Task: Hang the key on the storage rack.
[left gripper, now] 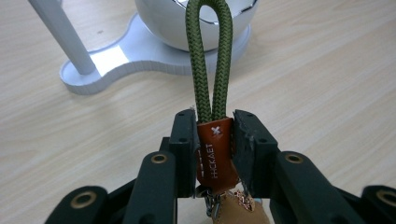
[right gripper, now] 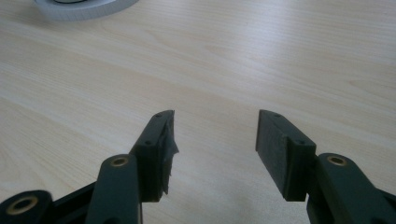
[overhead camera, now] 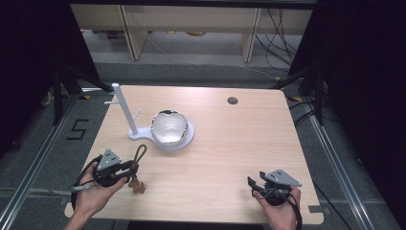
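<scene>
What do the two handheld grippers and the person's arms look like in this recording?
Both the left gripper and the right gripper are black, with brass-coloured pivot rivets and flat rectangular pads. Each carries a grey three-cornered plate on top and trails a black cable. The forearms are bare, with no sleeves in view.

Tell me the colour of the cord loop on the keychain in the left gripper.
Olive green, braided cord loop; clearest in the left gripper view.
</scene>
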### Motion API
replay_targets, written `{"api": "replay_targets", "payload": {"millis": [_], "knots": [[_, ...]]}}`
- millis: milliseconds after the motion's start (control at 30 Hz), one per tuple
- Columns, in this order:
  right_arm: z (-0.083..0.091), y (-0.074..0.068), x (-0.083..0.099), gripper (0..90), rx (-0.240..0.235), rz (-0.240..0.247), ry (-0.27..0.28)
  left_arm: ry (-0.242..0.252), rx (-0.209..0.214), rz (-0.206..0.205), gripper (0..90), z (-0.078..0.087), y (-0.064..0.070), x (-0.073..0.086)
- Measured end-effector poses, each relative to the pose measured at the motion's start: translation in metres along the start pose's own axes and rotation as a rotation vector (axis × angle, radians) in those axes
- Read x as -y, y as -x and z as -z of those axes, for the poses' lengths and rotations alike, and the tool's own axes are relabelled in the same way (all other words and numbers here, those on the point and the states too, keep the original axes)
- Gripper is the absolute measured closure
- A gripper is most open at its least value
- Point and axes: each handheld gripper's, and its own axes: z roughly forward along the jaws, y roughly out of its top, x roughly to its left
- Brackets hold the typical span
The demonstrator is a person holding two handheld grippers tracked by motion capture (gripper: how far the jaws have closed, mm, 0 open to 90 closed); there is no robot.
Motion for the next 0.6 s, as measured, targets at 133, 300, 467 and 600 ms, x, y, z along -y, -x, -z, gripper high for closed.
{"api": "replay_targets", "payload": {"millis": [133,300,467,600], "knots": [[0.000,0.000,0.000,47.8,0.008,0.009,-0.004,0.039,-0.011,0.023,69.7,0.002,-0.002,-0.002],[0.001,-0.003,0.000,47.8,0.006,-0.030,-0.006,0.070,-0.030,0.036,69.7,0.005,-0.004,-0.005],[0.002,-0.003,0.000,47.8,0.009,-0.021,0.003,0.100,-0.038,0.044,69.7,0.008,-0.006,-0.008],[0.000,0.001,-0.001,47.7,0.026,0.019,0.010,0.130,-0.049,0.055,69.7,0.011,-0.009,-0.011]]}}
